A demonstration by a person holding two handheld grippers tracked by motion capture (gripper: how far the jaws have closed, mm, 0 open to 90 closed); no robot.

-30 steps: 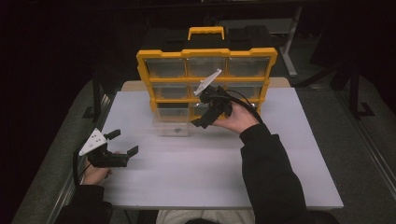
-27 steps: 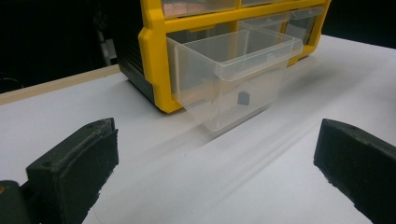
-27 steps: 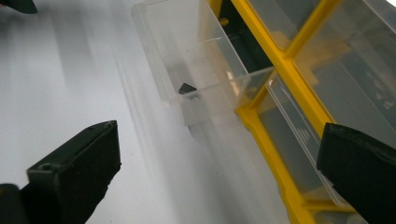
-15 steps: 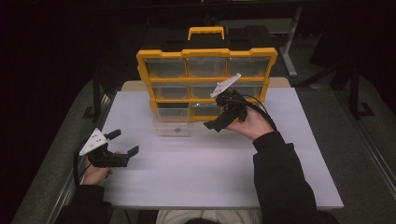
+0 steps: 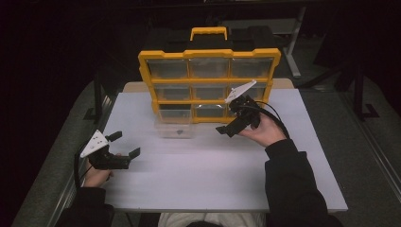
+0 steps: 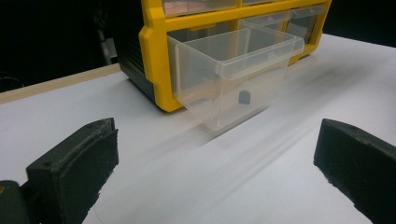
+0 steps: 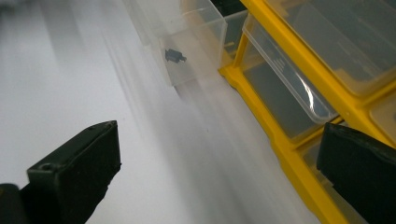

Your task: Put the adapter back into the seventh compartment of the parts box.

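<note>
A yellow organiser (image 5: 208, 54) with clear drawers stands upright at the back of the white table (image 5: 213, 175). Its bottom-left drawer (image 5: 174, 124) is pulled out and holds a small dark part (image 5: 178, 133). The same drawer (image 6: 233, 79) and part (image 6: 244, 97) lie ahead of my open left gripper (image 5: 125, 144), which rests at the table's left edge with nothing between its jaws. My right gripper (image 5: 226, 130) hovers open in front of the organiser's lower right drawers, tilted, with the drawer (image 7: 187, 37) and part (image 7: 174, 55) beyond it.
A black case with a yellow handle (image 5: 208, 32) stands behind the organiser. Dark floor and metal frame legs (image 5: 97, 94) surround the table. Bare white surface stretches across the table's front half.
My right gripper has drawn back from the pulled-out drawer, moving right along the organiser's front. The left gripper has stayed put.
</note>
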